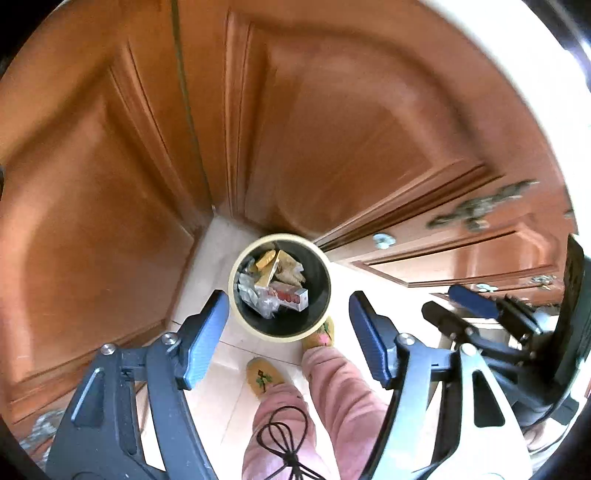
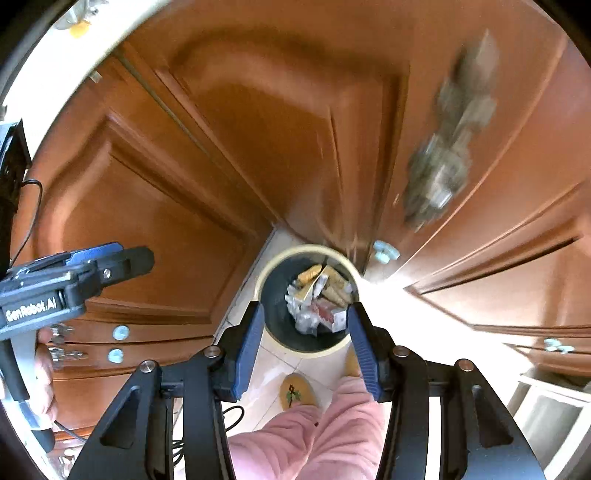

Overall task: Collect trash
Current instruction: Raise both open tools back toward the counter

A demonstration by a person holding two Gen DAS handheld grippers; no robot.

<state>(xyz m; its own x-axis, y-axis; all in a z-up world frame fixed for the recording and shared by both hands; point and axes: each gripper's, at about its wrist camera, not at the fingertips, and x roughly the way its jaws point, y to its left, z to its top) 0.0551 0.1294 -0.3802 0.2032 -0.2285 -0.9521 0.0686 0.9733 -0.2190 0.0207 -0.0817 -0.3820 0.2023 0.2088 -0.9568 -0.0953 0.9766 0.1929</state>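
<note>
A round bin with a cream rim (image 1: 279,237) and a black inside stands on the tiled floor in a corner of wooden cupboards. Inside lies trash (image 1: 273,284): crumpled wrappers, yellow-brown packets and a red and white carton (image 1: 291,297). My left gripper (image 1: 288,332) hangs high above the bin, open, with nothing between its blue pads. In the right wrist view the same bin (image 2: 314,352) and its trash (image 2: 317,302) show below my right gripper (image 2: 306,347), which is open and empty too. The two grippers are side by side; each shows at the edge of the other's view.
Brown wooden cupboard doors (image 1: 332,129) with pale knobs (image 1: 383,240) surround the bin. A person's legs in pink trousers (image 1: 332,391) and yellow slippers (image 1: 264,376) stand just beside it on the light tiles. A black cable (image 1: 284,439) hangs low. A pale worktop edge (image 2: 122,33) runs overhead.
</note>
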